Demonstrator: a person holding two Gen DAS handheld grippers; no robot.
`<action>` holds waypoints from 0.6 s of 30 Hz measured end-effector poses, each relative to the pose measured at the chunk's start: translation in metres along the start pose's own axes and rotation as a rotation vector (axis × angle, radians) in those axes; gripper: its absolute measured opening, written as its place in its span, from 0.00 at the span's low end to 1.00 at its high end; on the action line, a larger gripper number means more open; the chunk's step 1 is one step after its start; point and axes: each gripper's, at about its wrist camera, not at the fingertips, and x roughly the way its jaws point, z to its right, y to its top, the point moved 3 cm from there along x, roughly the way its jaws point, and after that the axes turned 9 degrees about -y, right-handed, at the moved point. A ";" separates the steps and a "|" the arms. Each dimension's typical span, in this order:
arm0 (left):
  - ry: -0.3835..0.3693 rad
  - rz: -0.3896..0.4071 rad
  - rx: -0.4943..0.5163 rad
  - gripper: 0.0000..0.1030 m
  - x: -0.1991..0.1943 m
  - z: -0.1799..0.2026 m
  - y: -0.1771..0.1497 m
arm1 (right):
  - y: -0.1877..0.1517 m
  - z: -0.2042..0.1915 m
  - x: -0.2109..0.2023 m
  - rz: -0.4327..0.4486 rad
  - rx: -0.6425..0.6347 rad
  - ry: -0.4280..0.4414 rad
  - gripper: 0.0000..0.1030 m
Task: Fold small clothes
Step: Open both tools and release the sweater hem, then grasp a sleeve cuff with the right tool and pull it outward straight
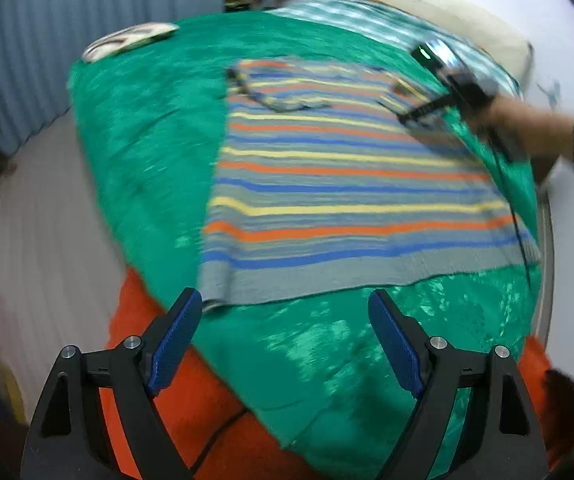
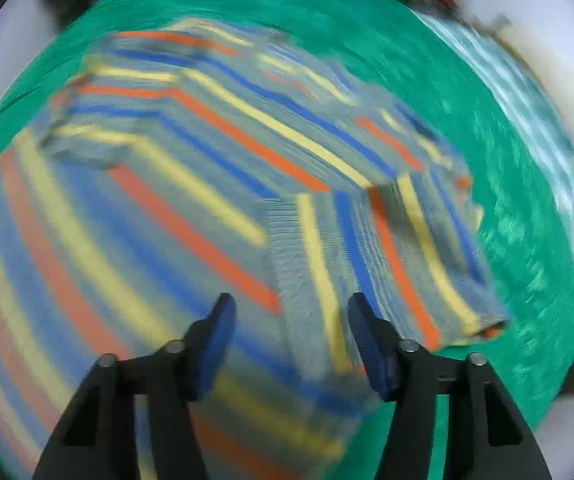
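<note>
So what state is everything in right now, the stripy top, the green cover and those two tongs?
Striped shirt: spread flat on the cover, both sleeves folded in over the body.
Green cover: spread over the bed, slightly wrinkled.
Left tongs: open, empty, near the shirt's hem.
Right tongs: open, empty, above the folded sleeve.
White folded item: lying at the far corner; too blurred to identify.

We find no text, label, brand or number that can be read in either view. The striped shirt point(image 1: 351, 184) ahead of the left claw point(image 1: 283, 336) carries only coloured bands. Far beyond it, a white flat item point(image 1: 131, 40) shows dark marks, perhaps print, but too blurred to read.
</note>
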 end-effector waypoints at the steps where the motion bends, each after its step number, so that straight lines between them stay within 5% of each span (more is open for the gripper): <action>1: -0.002 0.005 -0.030 0.84 -0.004 -0.007 0.000 | -0.001 0.010 0.008 -0.018 0.078 0.040 0.08; 6: -0.017 0.013 -0.120 0.84 -0.006 -0.026 0.004 | -0.039 0.123 -0.031 0.088 0.470 0.048 0.05; 11: -0.043 -0.016 -0.116 0.84 0.011 -0.016 0.009 | -0.133 0.258 -0.065 0.073 0.823 -0.016 0.05; 18: -0.082 -0.049 -0.045 0.84 0.016 0.020 0.012 | -0.210 0.295 -0.037 -0.026 1.073 0.068 0.05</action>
